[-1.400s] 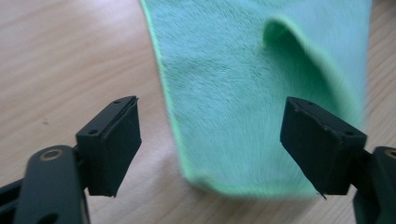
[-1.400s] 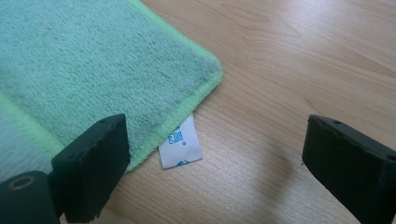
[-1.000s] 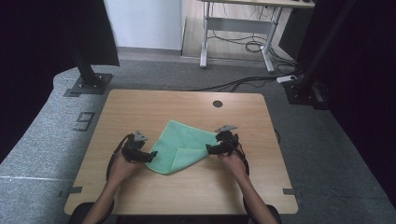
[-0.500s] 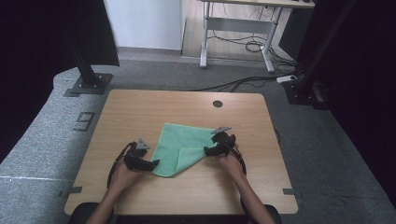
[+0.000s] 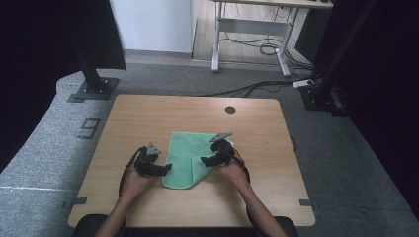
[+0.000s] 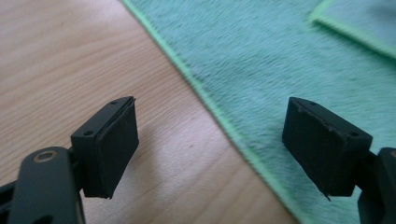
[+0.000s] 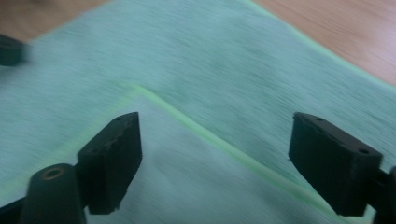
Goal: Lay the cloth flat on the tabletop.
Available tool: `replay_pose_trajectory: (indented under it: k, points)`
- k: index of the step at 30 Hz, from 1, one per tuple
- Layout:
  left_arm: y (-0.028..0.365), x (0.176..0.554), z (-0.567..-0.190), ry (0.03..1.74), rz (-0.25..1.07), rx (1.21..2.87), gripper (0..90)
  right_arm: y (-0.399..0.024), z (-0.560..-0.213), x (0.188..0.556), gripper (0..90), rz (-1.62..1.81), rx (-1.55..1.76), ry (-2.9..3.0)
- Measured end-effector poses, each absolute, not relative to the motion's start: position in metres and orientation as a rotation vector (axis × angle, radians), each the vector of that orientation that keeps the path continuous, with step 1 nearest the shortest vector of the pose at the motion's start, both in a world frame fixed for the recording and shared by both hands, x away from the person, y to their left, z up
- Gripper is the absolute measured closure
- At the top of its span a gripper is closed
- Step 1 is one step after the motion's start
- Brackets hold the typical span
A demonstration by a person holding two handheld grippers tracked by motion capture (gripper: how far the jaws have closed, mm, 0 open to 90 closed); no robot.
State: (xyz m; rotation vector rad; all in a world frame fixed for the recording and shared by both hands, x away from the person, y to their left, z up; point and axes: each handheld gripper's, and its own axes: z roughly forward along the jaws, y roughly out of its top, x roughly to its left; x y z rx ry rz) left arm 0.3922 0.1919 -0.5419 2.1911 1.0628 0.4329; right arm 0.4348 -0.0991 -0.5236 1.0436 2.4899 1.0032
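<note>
A green cloth (image 5: 185, 155) lies on the wooden table (image 5: 148, 113). Its right corner is folded over onto the middle, forming a flap (image 7: 187, 182) with a pale hem. My left gripper (image 5: 167, 169) rests at the cloth's left edge, open. In the left gripper view (image 6: 210, 149) one jaw is over bare wood and the other over the cloth (image 6: 289, 60). My right gripper (image 5: 203, 160) hovers over the folded part, open. Its jaws have just been closing, and in the right gripper view (image 7: 215, 158) nothing is pinched between them; the cloth (image 7: 210, 60) lies beneath.
A round cable hole (image 5: 230, 109) sits near the table's far edge. Bare wood surrounds the cloth on all sides. Beyond the table stand black posts (image 5: 94, 74), a desk frame (image 5: 252, 39) and cables on the floor.
My right gripper has moved left over the cloth, and the cloth's right corner now lies folded toward the middle. The left gripper has stayed in place.
</note>
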Motion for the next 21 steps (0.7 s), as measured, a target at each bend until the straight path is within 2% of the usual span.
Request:
replay_pose_trajectory:
  k: [4, 5, 6, 8, 12, 13, 15, 21]
  points:
    - [0.194, 0.395, -0.546, 1.078, 0.411, 2.183, 17.0, -0.072, -0.523, 0.433, 34.4, 1.007, 0.945, 2.579]
    - [0.195, 0.395, -0.546, 1.077, 0.409, 2.181, 17.1, -0.062, -0.526, 0.433, 41.7, 1.005, 0.912, 2.609]
    - [0.195, 0.394, -0.546, 1.078, 0.411, 2.176, 17.1, -0.062, -0.526, 0.433, 41.7, 1.005, 0.912, 2.609]
    - [0.195, 0.394, -0.547, 1.078, 0.415, 2.171, 17.0, -0.057, -0.529, 0.435, 50.6, 0.985, 0.895, 2.643]
    - [0.195, 0.393, -0.547, 1.079, 0.419, 2.165, 17.1, -0.058, -0.530, 0.434, 76.1, 0.972, 0.883, 2.670]
    - [0.195, 0.393, -0.547, 1.079, 0.419, 2.165, 17.2, -0.059, -0.528, 0.432, 80.1, 0.960, 0.865, 2.667]
    - [0.195, 0.392, -0.547, 1.083, 0.421, 2.163, 17.3, -0.065, -0.522, 0.424, 83.9, 0.952, 0.821, 2.657]
    - [0.195, 0.392, -0.547, 1.088, 0.424, 2.162, 17.4, -0.087, -0.506, 0.408, 82.8, 1.019, 0.806, 2.635]
